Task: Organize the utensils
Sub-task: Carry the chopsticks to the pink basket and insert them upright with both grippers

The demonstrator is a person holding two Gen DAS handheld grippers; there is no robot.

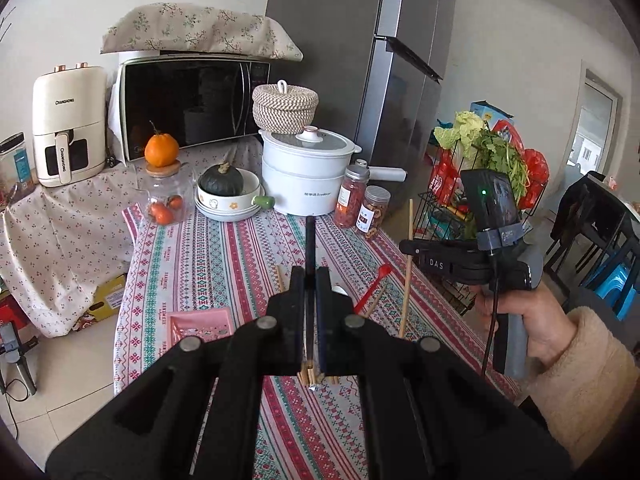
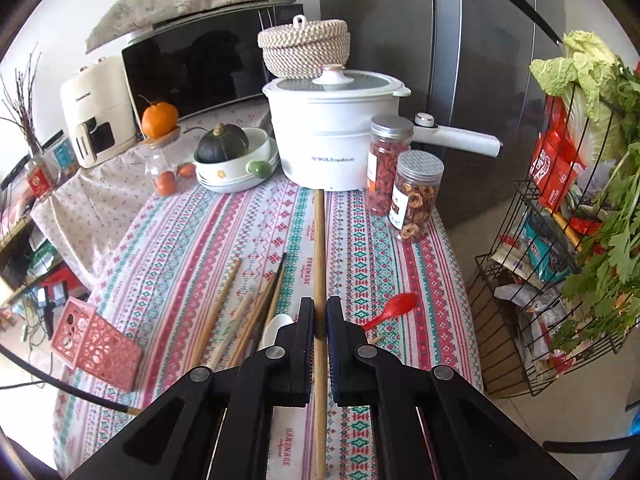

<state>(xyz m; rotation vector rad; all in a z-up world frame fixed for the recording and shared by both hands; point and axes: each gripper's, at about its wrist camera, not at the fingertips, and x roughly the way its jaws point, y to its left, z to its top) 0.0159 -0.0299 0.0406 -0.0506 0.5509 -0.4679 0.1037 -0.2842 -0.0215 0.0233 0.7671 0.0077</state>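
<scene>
My left gripper is shut on a dark chopstick that points forward above the patterned tablecloth. My right gripper is shut on a light wooden chopstick, held above the table; that gripper and its stick also show at the right of the left wrist view. Several loose chopsticks, a white spoon and a red spoon lie on the cloth. A pink perforated holder lies on its side at the table's left edge.
A white pot, two lidded snack jars, a stack of bowls with a green squash and a glass jar stand at the back of the table. A wire rack with vegetables stands to the right. The fridge is behind.
</scene>
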